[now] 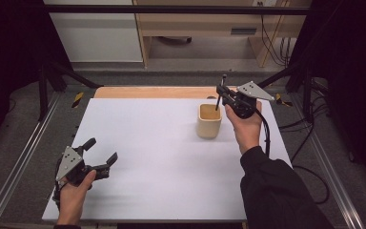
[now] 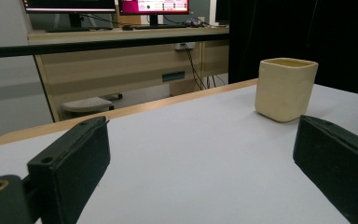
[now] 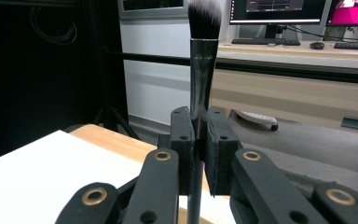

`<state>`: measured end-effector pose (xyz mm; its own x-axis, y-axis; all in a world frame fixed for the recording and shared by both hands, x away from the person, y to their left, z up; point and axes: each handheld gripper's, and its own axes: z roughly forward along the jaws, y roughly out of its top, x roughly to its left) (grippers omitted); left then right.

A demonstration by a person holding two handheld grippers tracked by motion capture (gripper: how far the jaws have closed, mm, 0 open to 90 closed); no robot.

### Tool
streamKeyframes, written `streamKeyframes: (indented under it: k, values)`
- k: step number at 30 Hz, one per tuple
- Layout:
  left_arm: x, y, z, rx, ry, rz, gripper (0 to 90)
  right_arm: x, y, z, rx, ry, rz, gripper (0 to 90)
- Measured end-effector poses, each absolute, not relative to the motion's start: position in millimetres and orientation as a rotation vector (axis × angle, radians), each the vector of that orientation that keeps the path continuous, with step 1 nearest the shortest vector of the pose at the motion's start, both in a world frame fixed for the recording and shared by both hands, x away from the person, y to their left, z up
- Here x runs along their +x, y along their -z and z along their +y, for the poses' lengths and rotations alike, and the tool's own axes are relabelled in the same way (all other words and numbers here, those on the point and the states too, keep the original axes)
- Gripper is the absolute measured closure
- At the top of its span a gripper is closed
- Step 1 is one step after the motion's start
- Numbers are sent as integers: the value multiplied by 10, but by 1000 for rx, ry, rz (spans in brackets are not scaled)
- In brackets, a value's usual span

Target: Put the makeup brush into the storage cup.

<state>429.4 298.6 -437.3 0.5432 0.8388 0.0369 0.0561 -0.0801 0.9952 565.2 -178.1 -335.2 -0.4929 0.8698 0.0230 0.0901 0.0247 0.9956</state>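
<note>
One cup (image 1: 209, 121) w/ brush (image 1: 220, 90) tip inside, held by right gripper (image 1: 222, 93)

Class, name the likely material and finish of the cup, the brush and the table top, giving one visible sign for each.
Cup: probably ceramic; cream, smooth, thick rounded walls.
Brush: shiny metal ferrule with soft dark, white-tipped bristles, perhaps synthetic.
Table top: matt white sheet over a pale wooden edge.

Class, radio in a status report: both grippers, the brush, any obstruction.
Right gripper shut on makeup brush, upright above cream cup. Left gripper open, idle. Nothing blocking cup.
</note>
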Motion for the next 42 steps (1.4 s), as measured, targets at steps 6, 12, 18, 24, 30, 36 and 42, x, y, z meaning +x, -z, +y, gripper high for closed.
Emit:
streamKeyframes:
  k: [6, 12, 18, 24, 30, 36, 42]
  values:
    - [4289, 4372, 3007, 1519, -779, 793, 37, 5670, 3378, -1765, 992, -1532, 1664, 835]
    - [4288, 4374, 3007, 1519, -779, 792, 37, 5699, 3416, -1743, 987, -1522, 1674, 835]
    - [4287, 4373, 3003, 1515, -780, 788, 37, 5712, 3428, -1727, 989, -1522, 1675, 835]
    - [4282, 4370, 3014, 1508, -781, 787, 37, 5720, 3444, -1718, 993, -1517, 1682, 835]
    - [4284, 4374, 3020, 1503, -781, 789, 37, 5725, 3463, -1715, 993, -1516, 1685, 835]
    - [4282, 4373, 3017, 1503, -779, 786, 38, 5731, 3507, -1680, 995, -1509, 1700, 835]
    - [4276, 4367, 3037, 1495, -777, 784, 37, 5742, 3552, -1662, 993, -1500, 1713, 835]
